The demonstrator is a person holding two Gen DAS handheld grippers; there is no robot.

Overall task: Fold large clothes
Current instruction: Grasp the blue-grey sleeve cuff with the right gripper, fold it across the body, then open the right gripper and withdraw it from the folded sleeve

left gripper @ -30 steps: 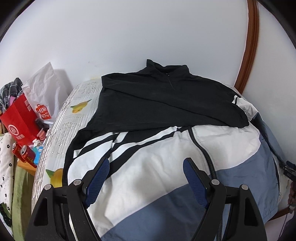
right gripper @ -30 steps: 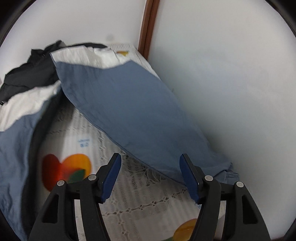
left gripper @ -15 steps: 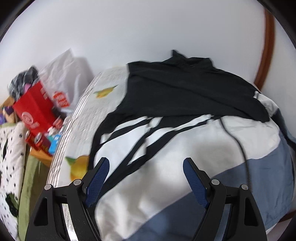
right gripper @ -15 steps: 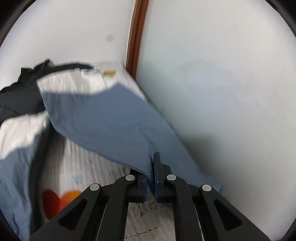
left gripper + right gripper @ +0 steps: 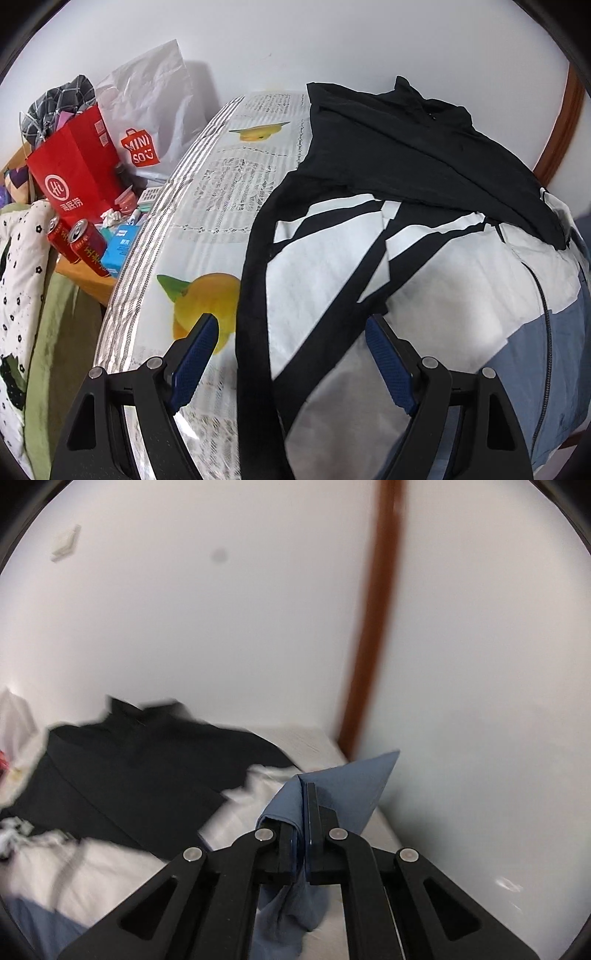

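The right gripper [image 5: 303,830] has its fingers pinched on the blue fabric sleeve [image 5: 343,786], lifted at 12 o'clock, probably to fold it inward over the black, white and blue zip jacket [image 5: 424,280] spread on the lace-covered worktop [image 5: 221,192]; the left gripper [image 5: 291,354] hovers wide apart over the jacket's left edge.

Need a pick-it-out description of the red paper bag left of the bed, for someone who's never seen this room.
Start at the bed with the lemon-print cover and look off its left edge to the cluttered side table. The red paper bag stands upright there, in front of the white plastic bag and behind two red cans. It alone is a tall red bag with a white circular logo.
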